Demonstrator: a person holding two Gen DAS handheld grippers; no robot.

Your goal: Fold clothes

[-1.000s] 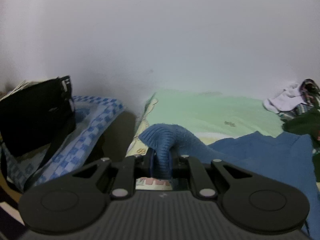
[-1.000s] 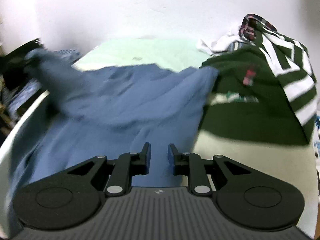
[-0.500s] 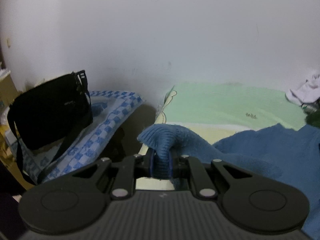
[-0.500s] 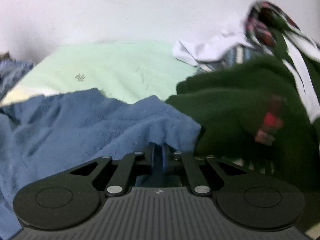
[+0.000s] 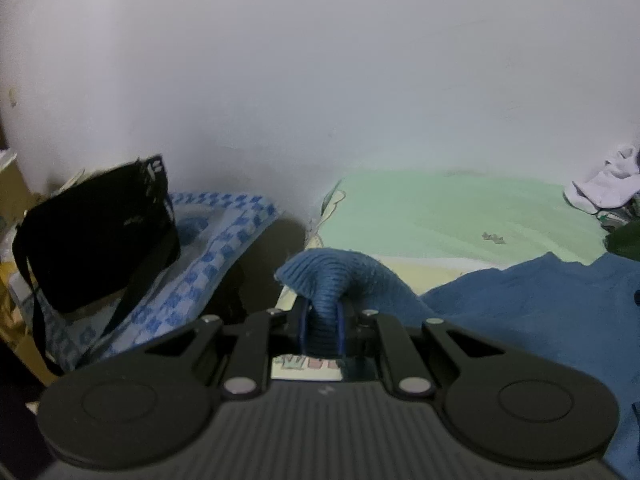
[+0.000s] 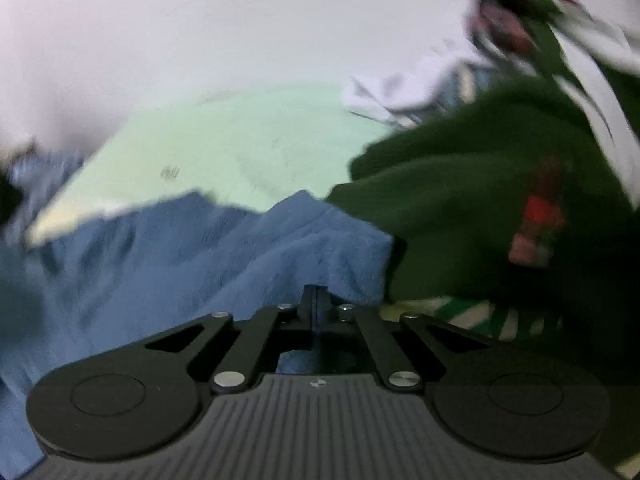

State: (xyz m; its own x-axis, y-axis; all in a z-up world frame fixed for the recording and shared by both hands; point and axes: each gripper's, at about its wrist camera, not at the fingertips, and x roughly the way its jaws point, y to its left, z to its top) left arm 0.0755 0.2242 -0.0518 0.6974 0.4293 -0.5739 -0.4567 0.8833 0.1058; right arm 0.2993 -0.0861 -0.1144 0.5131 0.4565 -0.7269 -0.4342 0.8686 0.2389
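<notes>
Both grippers had hold of the blue sweater (image 5: 532,304), which lay spread on the green bedsheet (image 5: 440,208).

Step in hand, as judged: carrying two gripped edges of the sweater to form or square a fold. To do it well, both grips should travel level and together, with the cloth taut between them so no slack bunches, and the right-hand edge should stay clear of the dark green garment (image 6: 480,200) at 2 o'clock in the right wrist view.

Left gripper (image 5: 322,330): fingers clamped on a ribbed cuff or hem, a thick roll of knit standing up between them, so they stood slightly apart around the cloth.

Right gripper (image 6: 316,300): fingers pressed nearly together on a thin blue edge (image 6: 320,248). That view was smeared; exact contact unclear.

Also noted: black bag (image 5: 96,236) on a blue checked cloth (image 5: 208,256) at 9 o'clock, white clothing (image 5: 604,188) at 3 o'clock in the left view.
</notes>
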